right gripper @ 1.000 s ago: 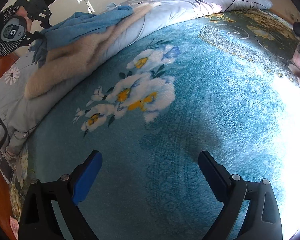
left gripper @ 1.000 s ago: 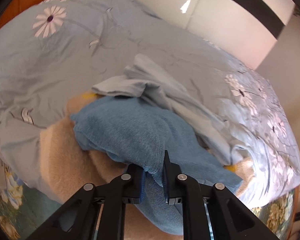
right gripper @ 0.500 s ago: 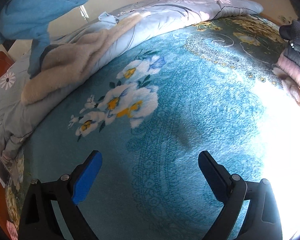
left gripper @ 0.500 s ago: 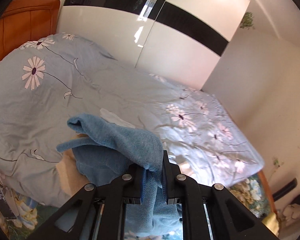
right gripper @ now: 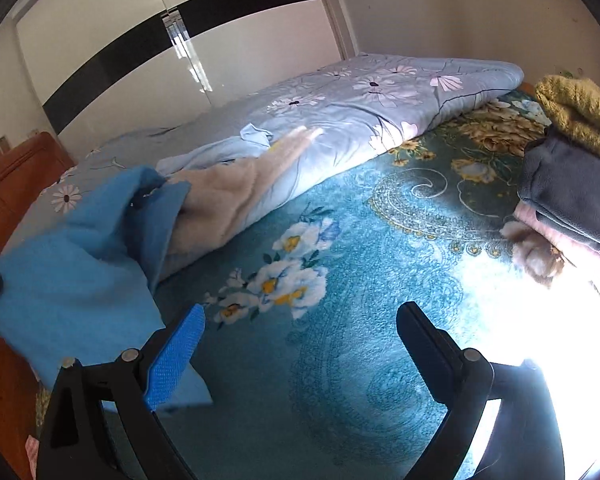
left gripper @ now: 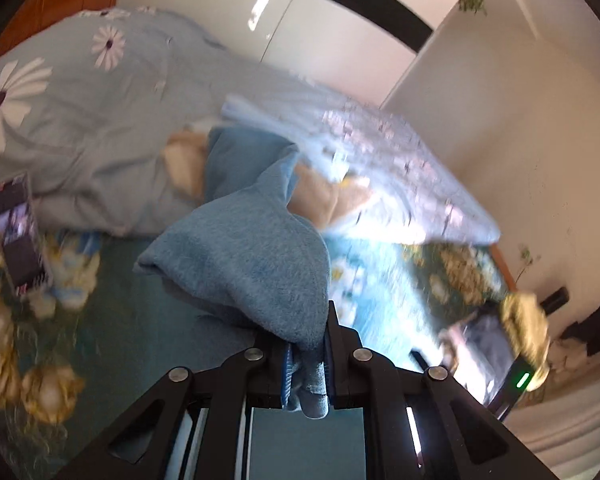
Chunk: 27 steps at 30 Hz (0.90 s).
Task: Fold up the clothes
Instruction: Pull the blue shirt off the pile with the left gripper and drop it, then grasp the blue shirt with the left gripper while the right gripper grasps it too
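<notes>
My left gripper (left gripper: 307,360) is shut on a blue fleece garment (left gripper: 244,256), which hangs from the jaws above the teal floral blanket (left gripper: 148,332). The same blue garment shows at the left of the right wrist view (right gripper: 72,292). My right gripper (right gripper: 300,344) is open and empty, low over the teal blanket (right gripper: 340,320), with the garment beside its left finger. A beige fleece garment (right gripper: 224,204) and a pale blue garment (right gripper: 256,136) lie on the rolled light blue quilt (right gripper: 360,108).
A stack of folded clothes, mustard (right gripper: 580,108) on dark grey (right gripper: 572,188) on pink, sits at the right. A phone (left gripper: 20,232) lies at the blanket's left edge. An orange wooden headboard (right gripper: 8,176) and a white wardrobe (right gripper: 220,32) stand behind the bed.
My left gripper has pulled the blue garment off the pile on the quilt and swung it toward the teal blanket. The garment now reaches my right gripper's left side. The right gripper stays open.
</notes>
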Available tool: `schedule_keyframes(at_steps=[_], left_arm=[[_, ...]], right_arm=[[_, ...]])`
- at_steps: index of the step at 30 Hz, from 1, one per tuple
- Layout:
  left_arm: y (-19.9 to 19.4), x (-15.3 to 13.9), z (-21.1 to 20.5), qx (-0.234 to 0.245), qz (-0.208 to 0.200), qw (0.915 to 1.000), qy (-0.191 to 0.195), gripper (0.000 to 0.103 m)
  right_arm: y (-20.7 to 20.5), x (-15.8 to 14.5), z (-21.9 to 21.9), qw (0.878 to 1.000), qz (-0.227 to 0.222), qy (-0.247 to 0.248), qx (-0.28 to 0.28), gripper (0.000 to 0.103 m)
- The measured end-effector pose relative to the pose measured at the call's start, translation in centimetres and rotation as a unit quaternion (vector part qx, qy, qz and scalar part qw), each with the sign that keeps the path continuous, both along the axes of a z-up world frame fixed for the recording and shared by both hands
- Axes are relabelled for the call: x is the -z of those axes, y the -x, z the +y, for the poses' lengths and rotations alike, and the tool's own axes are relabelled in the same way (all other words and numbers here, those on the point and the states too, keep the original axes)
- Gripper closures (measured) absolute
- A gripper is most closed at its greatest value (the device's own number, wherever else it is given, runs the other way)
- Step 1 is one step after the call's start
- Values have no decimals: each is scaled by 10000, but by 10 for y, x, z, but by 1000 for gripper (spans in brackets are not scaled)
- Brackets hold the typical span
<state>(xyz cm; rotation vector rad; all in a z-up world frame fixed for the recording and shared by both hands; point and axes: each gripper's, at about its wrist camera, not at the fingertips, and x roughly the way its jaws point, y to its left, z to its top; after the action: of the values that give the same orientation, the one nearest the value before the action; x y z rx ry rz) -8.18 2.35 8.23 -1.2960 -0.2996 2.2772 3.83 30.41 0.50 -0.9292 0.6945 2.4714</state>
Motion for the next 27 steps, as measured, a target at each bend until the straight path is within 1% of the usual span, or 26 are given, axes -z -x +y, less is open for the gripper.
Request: schedule_keyframes(at_steps=[2,4,8,10,12,14,17,18,19,20,21,23,27], left_arm=[[-26,21,-1,149,-270,9995,107,90],[-49,39,0,273,-548,9980,128,90],[-92,67,-2,418,-763,9956,339,90],[-104,81,-8,414,-845,9943,507,89],[-108,94,-18,319,-979,9929,600,88],[-109,99,-32,193,-1120,9921,528,86],[-113,95,-52,99,-1162,9927,320,77],[-114,93,-58,71,-1184,9926,253,70],[-115,92,-64,42,-1205,9925,186,64],[-116,92,-71,1,-1238,9922,138,53],[-118,93,-78,-44,-1263,9919,122,48],[-121,96,-95,-135,-1278,9916,147,48],[-130,99,-113,-223,-1039,9923,642,44]], right_arm=[[-5,-9,-8,10000,51,-42,-71,6],[-10,-9,-18,9999,6,-29,-133,6],[-21,-6,-34,9995,-145,-41,-266,6],[-27,-6,-38,9992,-219,-71,-322,6],[-30,-8,-41,9990,-205,4,-402,6],[-31,-9,-47,9981,-209,54,-585,6],[-29,-9,-64,9943,-249,165,-1022,6],[-27,-6,-71,9920,-253,261,-1210,6],[-26,-3,-78,9890,-264,387,-1406,6],[-25,0,-86,9854,-286,511,-1596,6],[-22,5,-94,9816,-360,629,-1768,6],[-16,15,-109,9721,-642,800,-2108,6],[-8,29,-133,9540,-1286,788,-2593,6]])
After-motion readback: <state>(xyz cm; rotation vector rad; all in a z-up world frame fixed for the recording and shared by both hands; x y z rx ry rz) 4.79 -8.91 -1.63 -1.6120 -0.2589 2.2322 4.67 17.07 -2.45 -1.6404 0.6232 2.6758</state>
